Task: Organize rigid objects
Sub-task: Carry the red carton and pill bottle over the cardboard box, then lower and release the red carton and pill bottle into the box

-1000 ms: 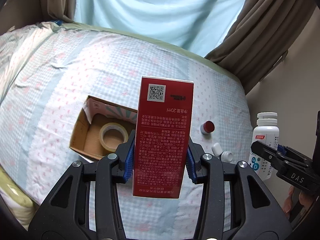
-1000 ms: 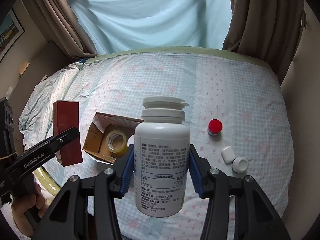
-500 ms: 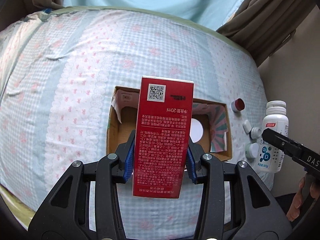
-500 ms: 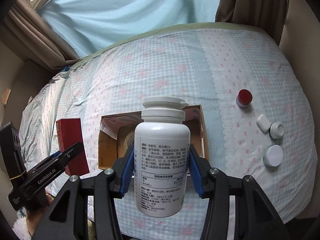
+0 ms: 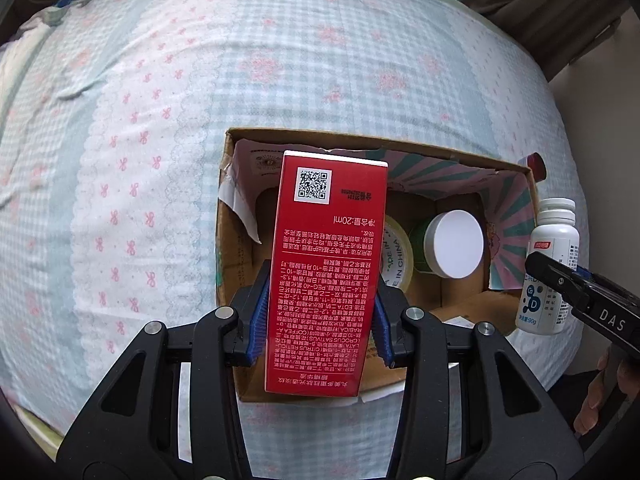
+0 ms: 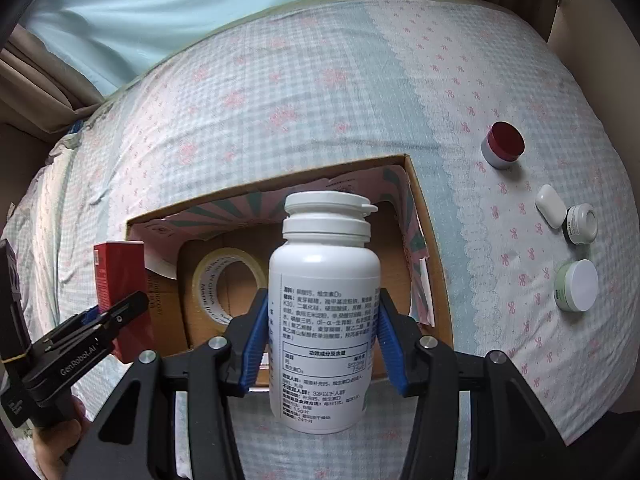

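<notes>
The left hand-held gripper is clamped on an upright red carton above the left part of the open box on the bed; let go here, the tall carton could tip onto the tape roll beneath. In the box a white-lidded jar crowds the right side. The right hand-held gripper pinches a white bottle over the box; its smooth round wall may slip or, seemingly, knock the near rim.
</notes>
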`<state>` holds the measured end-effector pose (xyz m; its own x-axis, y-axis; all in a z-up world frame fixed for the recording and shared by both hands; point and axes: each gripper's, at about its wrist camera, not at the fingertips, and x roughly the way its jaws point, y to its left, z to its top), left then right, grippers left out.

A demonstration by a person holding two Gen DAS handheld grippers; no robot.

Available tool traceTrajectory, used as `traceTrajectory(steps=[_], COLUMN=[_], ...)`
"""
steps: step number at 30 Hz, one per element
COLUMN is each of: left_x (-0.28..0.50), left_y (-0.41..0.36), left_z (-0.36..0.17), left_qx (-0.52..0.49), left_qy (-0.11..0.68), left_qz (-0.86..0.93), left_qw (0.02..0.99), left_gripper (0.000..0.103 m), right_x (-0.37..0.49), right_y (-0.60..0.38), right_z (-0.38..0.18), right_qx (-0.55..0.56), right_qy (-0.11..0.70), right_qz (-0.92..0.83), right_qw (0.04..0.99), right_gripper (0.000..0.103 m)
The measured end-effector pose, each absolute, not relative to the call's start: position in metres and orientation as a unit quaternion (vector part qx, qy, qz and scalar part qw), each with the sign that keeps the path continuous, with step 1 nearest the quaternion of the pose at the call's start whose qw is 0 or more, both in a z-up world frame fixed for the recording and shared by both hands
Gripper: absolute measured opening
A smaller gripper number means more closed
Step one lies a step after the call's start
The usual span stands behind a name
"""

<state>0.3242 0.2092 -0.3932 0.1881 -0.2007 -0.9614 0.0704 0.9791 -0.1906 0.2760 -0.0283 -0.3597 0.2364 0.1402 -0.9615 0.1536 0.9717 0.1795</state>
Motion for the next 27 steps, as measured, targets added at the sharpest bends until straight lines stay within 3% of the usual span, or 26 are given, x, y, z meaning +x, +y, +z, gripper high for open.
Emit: traceTrajectory(steps=[6, 14, 15, 17, 18, 19, 20, 21, 27], left_x=[0.339, 0.348, 0.349, 0.349, 0.348, 0.346, 0.343, 0.341, 0.328], left_y=[0.2, 0.19, 0.19, 0.19, 0.19, 0.19, 0.188, 0.184, 0.176], left_z=[-0.423, -0.436, -0.437, -0.435, -0.432, -0.427, -0.422, -0.418, -0.406], left_qx=[-0.039, -0.016, -0.014, -0.017, -0.028, -0.044, -0.048, -0.033, -0.004], left_qy=[0.645, 0.657, 0.66, 0.657, 0.651, 0.645, 0.64, 0.638, 0.631], left_qz=[-0.082, -0.085, -0.085, -0.089, -0.101, -0.118, -0.128, -0.123, -0.127], left_qw=[0.759, 0.749, 0.746, 0.749, 0.752, 0.753, 0.756, 0.76, 0.765], left_gripper=[0.039, 0.039, 0.041, 0.065, 0.09, 0.103, 0.103, 0.103, 0.103], right_x=[0.288, 0.299, 0.3, 0.302, 0.302, 0.302, 0.301, 0.3, 0.295], right_y=[-0.034, -0.038, -0.038, -0.04, -0.042, -0.043, -0.044, -0.044, -0.039], right_z=[-0.4, -0.412, -0.414, -0.416, -0.416, -0.414, -0.41, -0.408, -0.401], right_qx=[0.109, 0.103, 0.103, 0.11, 0.116, 0.117, 0.119, 0.128, 0.115], right_qy=[0.642, 0.653, 0.654, 0.657, 0.655, 0.649, 0.641, 0.635, 0.637], right_qz=[-0.019, -0.041, -0.045, -0.041, -0.038, -0.036, -0.032, -0.017, -0.006], right_qw=[0.759, 0.749, 0.748, 0.745, 0.746, 0.751, 0.758, 0.762, 0.762], right_gripper=[0.046, 0.046, 0.047, 0.047, 0.057, 0.067, 0.091, 0.103, 0.103])
